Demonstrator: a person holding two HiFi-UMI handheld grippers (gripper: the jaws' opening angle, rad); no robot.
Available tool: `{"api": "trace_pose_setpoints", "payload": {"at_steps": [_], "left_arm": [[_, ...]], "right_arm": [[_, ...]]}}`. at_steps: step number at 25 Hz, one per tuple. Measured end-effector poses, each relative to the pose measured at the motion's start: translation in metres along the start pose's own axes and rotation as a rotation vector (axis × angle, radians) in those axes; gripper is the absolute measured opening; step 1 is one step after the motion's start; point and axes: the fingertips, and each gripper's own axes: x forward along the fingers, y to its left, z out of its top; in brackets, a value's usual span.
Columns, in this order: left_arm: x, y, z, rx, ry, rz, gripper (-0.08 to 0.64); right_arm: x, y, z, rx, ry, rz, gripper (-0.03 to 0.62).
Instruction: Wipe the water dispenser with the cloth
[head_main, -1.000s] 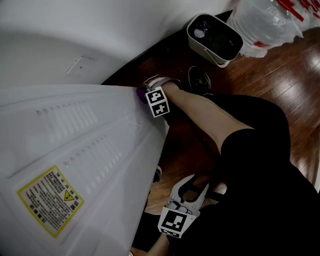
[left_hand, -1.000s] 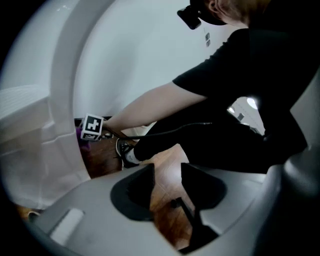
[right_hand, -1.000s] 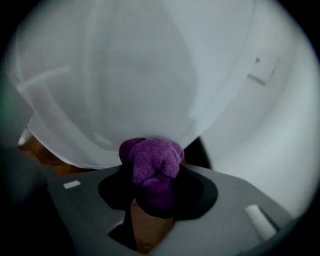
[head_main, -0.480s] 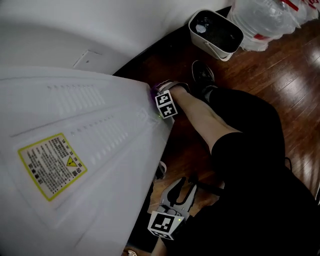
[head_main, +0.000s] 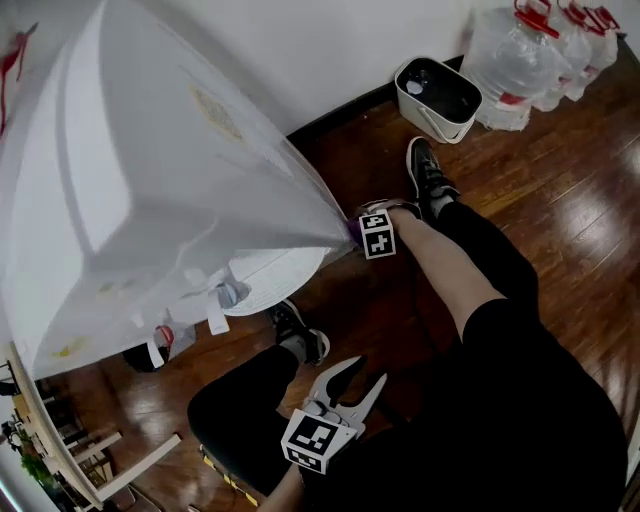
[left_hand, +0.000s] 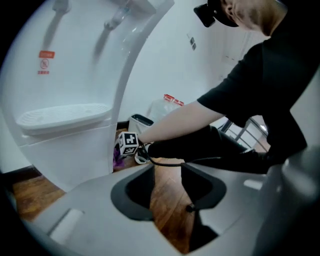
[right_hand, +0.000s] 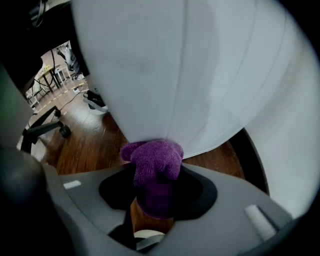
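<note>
Right gripper view puts the cloth (right_hand: 152, 162) just below centre, a purple wad pinched in the right gripper (right_hand: 156, 192), whose jaws are pressed onto its lower half. The free upper lobe of the cloth meets the bottom edge of the water dispenser (right_hand: 190, 75), which fills the frame from 10 round to 3 o'clock. In the head view the same gripper (head_main: 360, 228) sits just toward 2 o'clock of centre, at the corner where the white body ends, with the person's shoe (head_main: 430, 180) beyond it at 1 o'clock.

The left gripper (head_main: 362, 375) hangs at 6 o'clock, well apart from the dispenser. Its jaws are spread with only floor (left_hand: 167, 200) showing between them (it is doing no steadying).

The likely trouble is the edge. The cloth rides so low on the panel that a stroke angled slightly downward would probably slide it off the corner and onto the floorboards. It would then pick up dirt and carry it back to the white surface. A hard drag across the plastic could also tug the wad out of the jaws, since only part of it is clamped. The trailing cable (left_hand: 165, 162) beside the right forearm might snag a wide sweep.
</note>
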Motion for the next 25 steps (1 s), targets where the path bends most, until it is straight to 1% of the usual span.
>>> {"api": "trace_pose_setpoints", "payload": {"at_steps": [2,3,4,6,7,8,9,10,11,12,14,15,16,17,18,19,20,21,23,25], "left_arm": [[-0.003,0.003,0.001,0.043,-0.037,-0.002,0.187],[-0.007,0.001,0.002,0.066,-0.046,-0.005,0.186],[-0.014,-0.004,0.001,0.084,-0.046,-0.011,0.186],[-0.038,-0.018,-0.002,0.108,-0.034,-0.025,0.187],[-0.05,-0.023,0.0,0.119,-0.041,-0.028,0.187],[-0.062,-0.026,0.005,0.13,-0.062,-0.026,0.186],[-0.076,-0.026,0.012,0.141,-0.092,-0.019,0.186],[-0.093,-0.027,0.022,0.147,-0.13,-0.01,0.186],[-0.112,-0.028,0.034,0.149,-0.174,0.0,0.186],[-0.133,-0.03,0.049,0.15,-0.225,0.011,0.184],[-0.177,-0.037,0.085,0.172,-0.33,0.038,0.179],[-0.196,-0.04,0.101,0.196,-0.377,0.051,0.176],[-0.211,-0.041,0.112,0.222,-0.421,0.06,0.176],[-0.223,-0.042,0.119,0.243,-0.464,0.063,0.176],[-0.235,-0.045,0.124,0.254,-0.501,0.063,0.176],[-0.245,-0.049,0.127,0.257,-0.531,0.062,0.176],[-0.255,-0.054,0.13,0.257,-0.553,0.062,0.176],[-0.263,-0.06,0.132,0.258,-0.566,0.064,0.175],[-0.271,-0.068,0.132,0.26,-0.567,0.065,0.173],[-0.268,-0.071,0.12,0.269,-0.562,0.044,0.174]], "right_arm": [[-0.028,-0.023,0.007,0.004,-0.023,-0.092,0.181],[-0.045,-0.033,0.011,0.025,-0.045,-0.137,0.181],[-0.064,-0.036,0.017,0.063,-0.073,-0.178,0.181],[-0.11,-0.035,0.027,0.187,-0.151,-0.274,0.181],[-0.141,-0.037,0.032,0.275,-0.215,-0.342,0.181],[-0.181,-0.043,0.038,0.377,-0.309,-0.424,0.181],[-0.229,-0.048,0.048,0.481,-0.428,-0.507,0.181],[-0.283,-0.048,0.063,0.564,-0.559,-0.582,0.181],[-0.34,-0.042,0.083,0.613,-0.689,-0.645,0.181],[-0.4,-0.034,0.109,0.625,-0.812,-0.696,0.181],[-0.519,-0.013,0.171,0.573,-1.034,-0.764,0.181],[-0.571,-0.004,0.202,0.535,-1.125,-0.778,0.181],[-0.616,0.003,0.232,0.504,-1.196,-0.776,0.181],[-0.65,0.008,0.26,0.483,-1.244,-0.754,0.181],[-0.674,0.012,0.288,0.473,-1.27,-0.712,0.181],[-0.687,0.014,0.314,0.467,-1.273,-0.661,0.181],[-0.692,0.013,0.339,0.457,-1.251,-0.613,0.181],[-0.689,0.011,0.363,0.439,-1.207,-0.583,0.181],[-0.666,0.002,0.412,0.378,-1.081,-0.576,0.181],[-0.632,-0.003,0.461,0.324,-0.965,-0.6,0.181]]}}
